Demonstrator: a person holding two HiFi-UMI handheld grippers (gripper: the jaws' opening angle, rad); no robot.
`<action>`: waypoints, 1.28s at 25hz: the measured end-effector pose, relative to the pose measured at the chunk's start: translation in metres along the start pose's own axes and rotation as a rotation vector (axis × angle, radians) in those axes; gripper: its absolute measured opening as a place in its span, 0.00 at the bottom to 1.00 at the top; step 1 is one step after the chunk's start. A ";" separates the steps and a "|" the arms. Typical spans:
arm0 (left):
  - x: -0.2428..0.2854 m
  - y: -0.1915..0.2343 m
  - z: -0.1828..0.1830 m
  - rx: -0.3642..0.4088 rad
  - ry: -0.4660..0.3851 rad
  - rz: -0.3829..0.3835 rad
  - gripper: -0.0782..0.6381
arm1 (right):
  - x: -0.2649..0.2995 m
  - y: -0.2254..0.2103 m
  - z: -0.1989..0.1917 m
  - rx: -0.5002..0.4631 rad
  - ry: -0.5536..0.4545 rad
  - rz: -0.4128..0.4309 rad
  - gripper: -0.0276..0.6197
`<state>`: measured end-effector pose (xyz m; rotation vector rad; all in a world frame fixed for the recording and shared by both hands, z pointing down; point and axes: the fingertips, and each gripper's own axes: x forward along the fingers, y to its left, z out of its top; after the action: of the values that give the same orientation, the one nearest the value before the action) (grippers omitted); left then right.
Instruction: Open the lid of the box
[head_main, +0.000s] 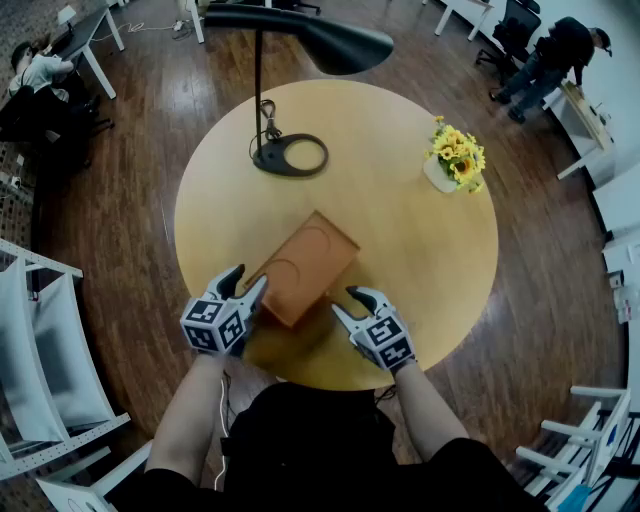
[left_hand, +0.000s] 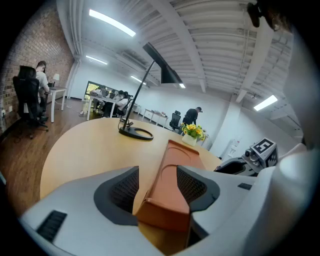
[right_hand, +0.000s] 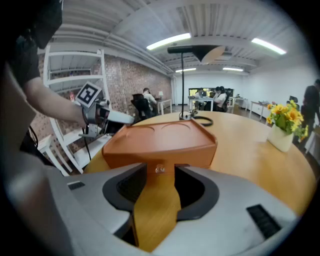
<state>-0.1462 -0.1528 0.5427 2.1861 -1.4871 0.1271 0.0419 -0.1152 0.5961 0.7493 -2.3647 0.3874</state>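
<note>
A shut brown box (head_main: 305, 265) lies slantwise on the round wooden table (head_main: 410, 250), close to its near edge. My left gripper (head_main: 250, 277) is at the box's left corner. In the left gripper view the box end (left_hand: 172, 180) sits between the wide-apart jaws of the left gripper (left_hand: 157, 172), with bare table showing beside the left pad. My right gripper (head_main: 343, 300) faces the box's near long side. In the right gripper view its jaws (right_hand: 160, 172) stand open just short of the box (right_hand: 160, 137), with a small metal latch (right_hand: 160, 169) straight ahead.
A black desk lamp (head_main: 290, 155) stands at the table's back, its shade (head_main: 335, 42) overhead. A white pot of yellow flowers (head_main: 455, 160) sits at the right. White shelving (head_main: 40, 350) stands to the left on the floor. People are at distant desks.
</note>
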 end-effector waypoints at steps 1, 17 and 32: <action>0.004 -0.001 -0.002 0.005 0.011 -0.006 0.43 | 0.010 -0.001 -0.005 -0.022 0.032 0.002 0.32; 0.032 -0.010 -0.020 0.056 0.114 -0.049 0.42 | 0.047 -0.004 -0.018 -0.158 0.083 -0.021 0.16; 0.033 -0.003 -0.023 0.007 0.104 -0.045 0.42 | 0.010 -0.009 -0.051 -0.122 0.050 -0.058 0.16</action>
<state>-0.1253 -0.1699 0.5731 2.1821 -1.3811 0.2271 0.0652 -0.1043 0.6427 0.7405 -2.2908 0.2318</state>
